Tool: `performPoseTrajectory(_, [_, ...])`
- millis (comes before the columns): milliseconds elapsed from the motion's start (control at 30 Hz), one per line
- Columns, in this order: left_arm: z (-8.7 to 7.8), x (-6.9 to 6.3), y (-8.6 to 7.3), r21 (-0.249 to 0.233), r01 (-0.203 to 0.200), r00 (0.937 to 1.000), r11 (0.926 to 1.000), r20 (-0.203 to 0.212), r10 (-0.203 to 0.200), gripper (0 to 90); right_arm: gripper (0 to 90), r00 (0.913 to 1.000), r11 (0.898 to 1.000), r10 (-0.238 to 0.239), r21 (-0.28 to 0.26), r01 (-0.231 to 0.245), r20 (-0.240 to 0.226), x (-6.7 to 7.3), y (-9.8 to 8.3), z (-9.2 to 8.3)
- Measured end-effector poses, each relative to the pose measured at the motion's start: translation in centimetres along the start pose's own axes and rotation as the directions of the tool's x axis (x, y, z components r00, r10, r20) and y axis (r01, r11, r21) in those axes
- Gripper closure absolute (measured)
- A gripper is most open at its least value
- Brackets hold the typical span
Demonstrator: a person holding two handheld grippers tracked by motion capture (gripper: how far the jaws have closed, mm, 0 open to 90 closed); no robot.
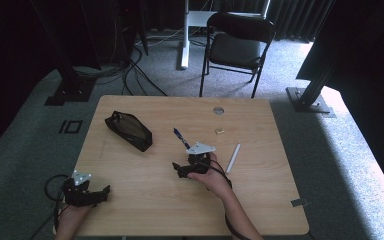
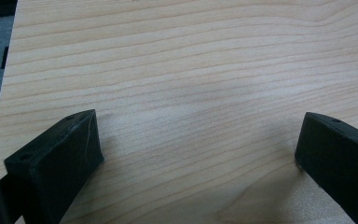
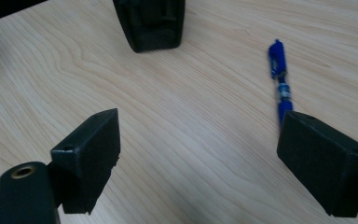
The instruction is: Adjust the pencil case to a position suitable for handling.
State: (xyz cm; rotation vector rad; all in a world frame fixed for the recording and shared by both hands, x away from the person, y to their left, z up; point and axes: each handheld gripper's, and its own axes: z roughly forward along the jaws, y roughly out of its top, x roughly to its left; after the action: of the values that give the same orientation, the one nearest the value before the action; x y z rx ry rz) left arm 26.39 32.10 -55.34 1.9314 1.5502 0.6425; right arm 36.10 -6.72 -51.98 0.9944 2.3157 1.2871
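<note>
Both pairs of fingers stand wide apart with bare wood between them: in the left gripper view the two black pads (image 2: 56, 158) rest low over the table's pale grain, and in the right gripper view the pads (image 3: 91, 154) are spread just as far, holding nothing. From the high view, the left gripper (image 1: 82, 190) sits near the table's near left corner, its grey three-cornered plate on top and its cable looping off the edge, the person's left forearm coming straight up from the bottom. The right gripper (image 1: 192, 165) is out near the middle of the wooden table (image 1: 260, 210), the right hand (image 1: 214, 177) wrapped around its body and the forearm angled in from the lower right, the jaws pointing toward the far left. A blue pen (image 3: 279, 84) lies flat on the wood just beyond the right gripper; in the right gripper view it runs away from the camera, its near end hidden behind the right-hand jaw, with a clear banded section at mid-length and a clip at the far end. A black pouch (image 1: 129, 130) lies farther off toward the table's far left, well apart from the pen. A white stick-shaped object (image 1: 233, 158) lies to the right of the right hand, and a small tan piece (image 1: 220, 131) lies beyond it, too small to identify. A black folding chair (image 1: 237, 40) stands past the table.
</note>
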Motion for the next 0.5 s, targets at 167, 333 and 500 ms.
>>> performPoseTrajectory(167, [0.0, 0.0, 0.0, 0.0, 0.0, 1.0, 1.0, 0.0, 0.0, 0.5, 13.4, 0.9999, 1.0, -0.009, 0.0, 0.009, -0.01, 0.3, 0.4, 1.1])
performPoseTrajectory(333, [0.0, 0.0, 0.0, 0.0, 0.0, 1.0, 1.0, 0.0, 0.0, 0.5, 13.3, 0.9994, 1.0, 0.004, -0.011, -0.004, -0.035, 0.8, 1.0, 2.0])
performPoseTrajectory(500, [0.0, 0.0, 0.0, 0.0, 0.0, 1.0, 1.0, 0.0, 0.0, 0.6, 13.3, 0.9993, 1.0, -0.01, -0.023, 0.009, -0.036, 1.4, 1.6, 2.8])
